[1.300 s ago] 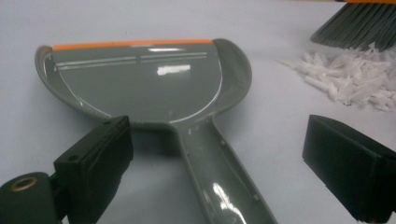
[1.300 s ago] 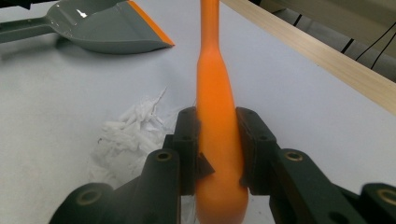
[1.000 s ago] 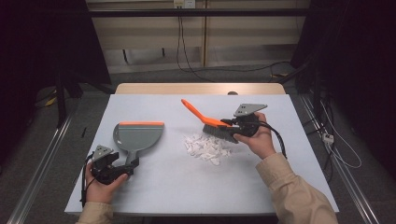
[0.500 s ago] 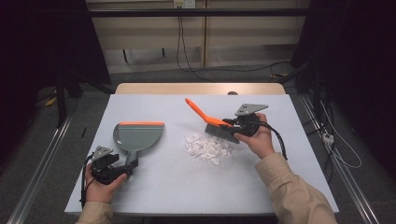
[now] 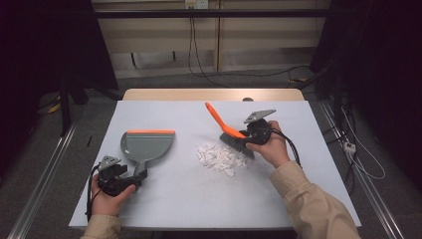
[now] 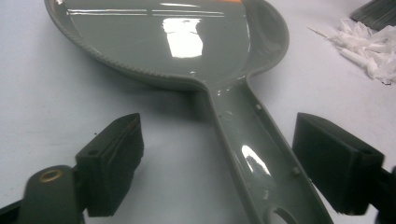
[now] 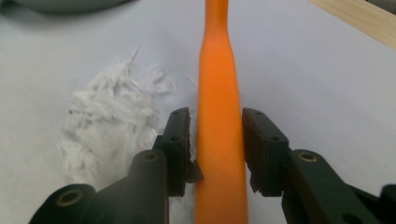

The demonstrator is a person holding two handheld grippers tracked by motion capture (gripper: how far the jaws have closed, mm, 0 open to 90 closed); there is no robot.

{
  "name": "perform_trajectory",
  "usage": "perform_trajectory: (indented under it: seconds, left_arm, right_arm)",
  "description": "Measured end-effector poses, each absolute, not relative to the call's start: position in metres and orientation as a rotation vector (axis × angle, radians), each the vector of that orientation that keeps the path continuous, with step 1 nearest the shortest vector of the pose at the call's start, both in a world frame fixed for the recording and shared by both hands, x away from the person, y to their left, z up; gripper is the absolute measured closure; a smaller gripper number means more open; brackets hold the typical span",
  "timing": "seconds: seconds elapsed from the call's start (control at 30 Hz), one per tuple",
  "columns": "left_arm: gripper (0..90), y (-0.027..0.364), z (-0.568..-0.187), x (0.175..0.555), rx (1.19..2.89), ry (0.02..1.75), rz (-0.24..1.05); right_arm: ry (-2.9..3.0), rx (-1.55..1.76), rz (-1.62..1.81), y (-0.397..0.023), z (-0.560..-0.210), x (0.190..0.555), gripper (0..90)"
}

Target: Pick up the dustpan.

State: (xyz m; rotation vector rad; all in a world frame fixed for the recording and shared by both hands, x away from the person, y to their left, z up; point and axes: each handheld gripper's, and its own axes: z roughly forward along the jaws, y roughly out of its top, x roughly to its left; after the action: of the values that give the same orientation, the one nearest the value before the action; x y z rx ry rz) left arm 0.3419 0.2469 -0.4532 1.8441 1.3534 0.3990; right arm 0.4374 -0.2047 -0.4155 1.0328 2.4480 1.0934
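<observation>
Orange-handled hand brush [image 5: 226,128] with dark grey bristles sits on the right half of a pale blue-grey table top [image 5: 189,199], bristles down at the right edge of a small heap of white paper scraps [image 5: 219,157], with its long orange handle slanting up and away toward the far side of the table. The right gripper [image 5: 250,138], black with a grey three-cornered plate on top, is in the person's right hand [image 5: 271,149] at the bristle end of the brush. In the right gripper view the orange handle [image 7: 219,140] runs straight up between the two black jaws; the right gripper [image 7: 215,149] has just been opening, and narrow gaps now show between each pad and the handle, so the grip looks loosened rather than clamped. The white scraps [image 7: 112,121] lie just left of the handle there.

On the left half of the table lies a grey plastic dustpan [image 5: 147,147] with an orange strip along its far lip, flat on the surface, its handle pointing toward the person. The left gripper [image 5: 130,179], held in the left hand [image 5: 109,196], is at the near end of that handle. In the left gripper view the left gripper [image 6: 217,163] has its jaws standing wide apart, having just been closing a little, with the shiny grey dustpan handle [image 6: 252,154] lying between them and touched by neither pad. The paper heap lies between dustpan and brush, nearer the brush.
</observation>
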Motion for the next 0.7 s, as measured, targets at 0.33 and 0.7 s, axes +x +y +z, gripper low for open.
perform_trajectory:
  seconds: [0.33,0.7]
  left_arm:
    - [22.4,0.242,-0.452,0.345,1.863,1.387,0.399]
    - [25.1,0.240,-0.452,0.346,1.871,1.390,0.373]
  right_arm:
    - [2.467,1.095,0.997,-0.191,-0.411,0.437,71.4]
    - [2.419,1.050,1.101,-0.171,-0.413,0.427,71.6]
